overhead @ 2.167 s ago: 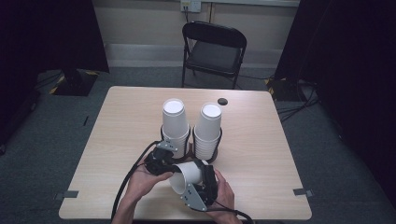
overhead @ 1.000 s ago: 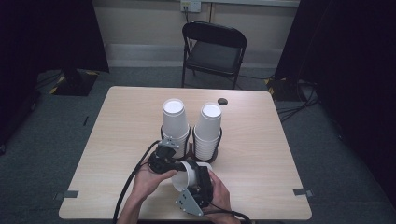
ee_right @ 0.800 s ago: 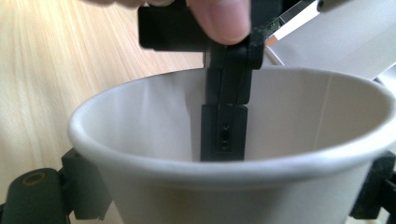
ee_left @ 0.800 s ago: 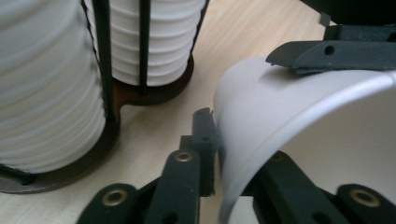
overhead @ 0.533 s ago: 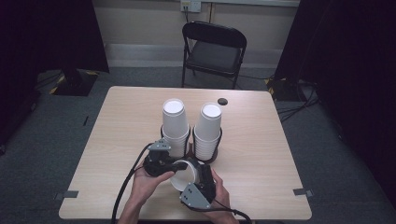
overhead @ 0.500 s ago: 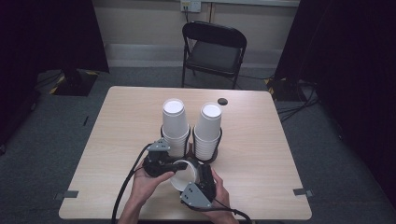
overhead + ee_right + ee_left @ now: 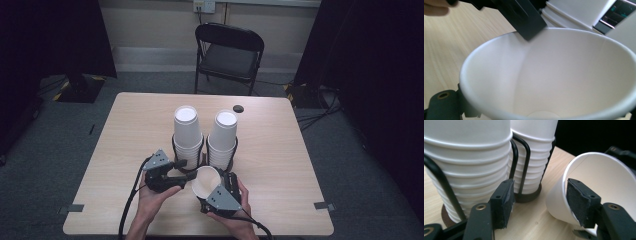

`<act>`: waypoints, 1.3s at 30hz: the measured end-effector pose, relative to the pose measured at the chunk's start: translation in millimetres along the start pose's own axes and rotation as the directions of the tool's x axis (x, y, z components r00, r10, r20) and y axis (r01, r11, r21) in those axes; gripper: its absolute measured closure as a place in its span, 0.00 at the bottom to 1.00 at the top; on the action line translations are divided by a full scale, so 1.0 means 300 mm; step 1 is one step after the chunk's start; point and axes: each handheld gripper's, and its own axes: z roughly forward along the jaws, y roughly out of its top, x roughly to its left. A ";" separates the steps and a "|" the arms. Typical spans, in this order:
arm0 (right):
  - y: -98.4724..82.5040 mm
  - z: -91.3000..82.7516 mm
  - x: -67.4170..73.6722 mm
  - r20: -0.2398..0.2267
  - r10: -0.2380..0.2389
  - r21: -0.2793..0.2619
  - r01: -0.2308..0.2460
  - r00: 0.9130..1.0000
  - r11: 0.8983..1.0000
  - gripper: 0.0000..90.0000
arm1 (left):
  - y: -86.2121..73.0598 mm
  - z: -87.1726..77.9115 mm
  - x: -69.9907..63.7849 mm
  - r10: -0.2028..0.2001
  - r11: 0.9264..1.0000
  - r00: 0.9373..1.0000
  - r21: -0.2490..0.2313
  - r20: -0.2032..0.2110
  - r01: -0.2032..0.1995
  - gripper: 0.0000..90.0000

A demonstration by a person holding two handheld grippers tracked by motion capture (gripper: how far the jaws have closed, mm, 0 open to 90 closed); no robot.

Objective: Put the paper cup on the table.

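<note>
Looks like a lab or recording studio room, not a home: a plain light-wood table [image 7: 280, 150] stands alone on grey carpet [image 7: 360, 165], with black curtains [image 7: 50, 35] hung on both sides. A black folding chair [image 7: 229, 55] sits at the far edge against a bare beige wall with a power outlet [image 7: 204, 6], and cables [image 7: 312, 117] trail over the floor. Tape marks [image 7: 76, 208] on the table's near corners and hazard-striped tape [image 7: 62, 95] on the floor fit a staged test setup.
</note>
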 end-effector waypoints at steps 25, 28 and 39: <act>-0.084 -0.061 -0.186 0.015 0.337 -0.048 -0.336 0.941 0.941 0.13 | -0.143 -0.077 0.067 -0.062 0.991 0.962 -0.132 -0.264 0.027 0.17; -0.092 -0.075 -0.213 0.033 0.344 -0.050 -0.342 0.938 0.938 0.13 | -0.167 -0.077 0.064 -0.056 0.990 0.962 -0.142 -0.267 0.019 0.17; -0.120 -0.112 -0.337 0.132 0.425 -0.077 -0.418 0.895 0.905 0.13 | -0.232 -0.075 0.033 -0.020 0.985 0.922 -0.164 -0.387 -0.047 0.17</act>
